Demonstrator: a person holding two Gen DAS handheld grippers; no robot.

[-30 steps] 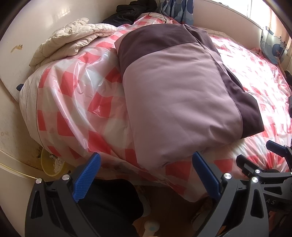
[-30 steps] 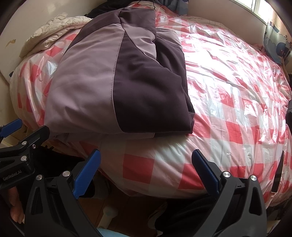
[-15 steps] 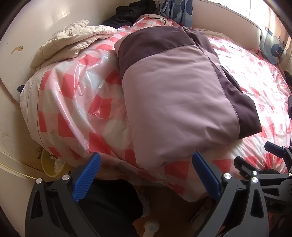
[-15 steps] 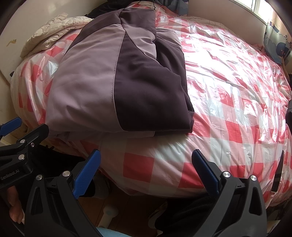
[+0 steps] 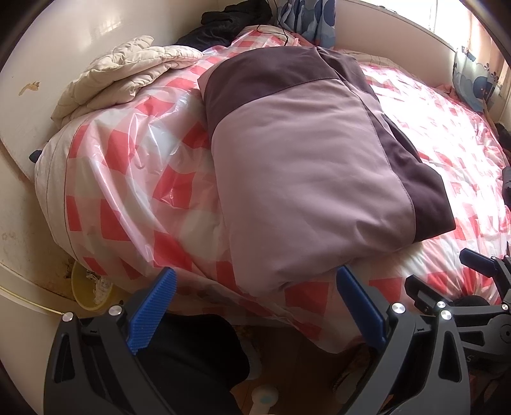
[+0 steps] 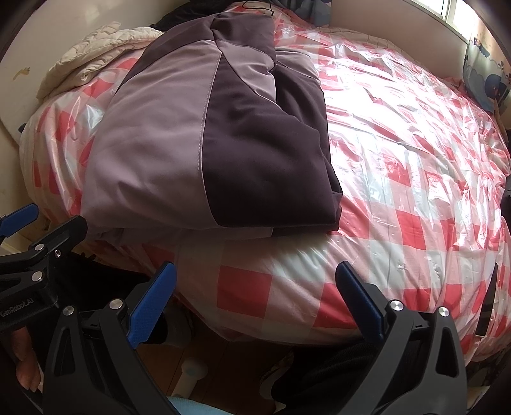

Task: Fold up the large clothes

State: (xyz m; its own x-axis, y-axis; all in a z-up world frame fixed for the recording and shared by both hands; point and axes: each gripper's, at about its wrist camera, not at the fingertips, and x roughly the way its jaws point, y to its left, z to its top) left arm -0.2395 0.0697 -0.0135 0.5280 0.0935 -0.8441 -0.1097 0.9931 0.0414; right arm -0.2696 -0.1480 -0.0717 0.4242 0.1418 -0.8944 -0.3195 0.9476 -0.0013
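Observation:
A mauve and dark-purple jacket point(image 5: 306, 166) lies folded into a rectangle on the bed, also seen in the right wrist view as the jacket point(image 6: 204, 137). My left gripper point(image 5: 255, 306) hovers open just off the bed's near edge, below the jacket's lower hem, with nothing between its blue pads. My right gripper point(image 6: 255, 303) stands open too, off the near edge and to the right of the jacket's corner. Each gripper shows at the edge of the other's view: the right gripper point(image 5: 447, 287) and the left gripper point(image 6: 35, 230).
The bed carries a red-and-white checked cover under clear plastic point(image 6: 415, 153). A cream quilt point(image 5: 121, 76) is bunched at the far left by the headboard, with dark clothes point(image 5: 223, 22) behind it. A yellow bowl point(image 5: 91, 290) sits on the floor. A dark phone point(image 6: 487, 300) lies at the bed's right edge.
Both grippers have drawn back slightly from the jacket and stayed open. The jacket has not moved.

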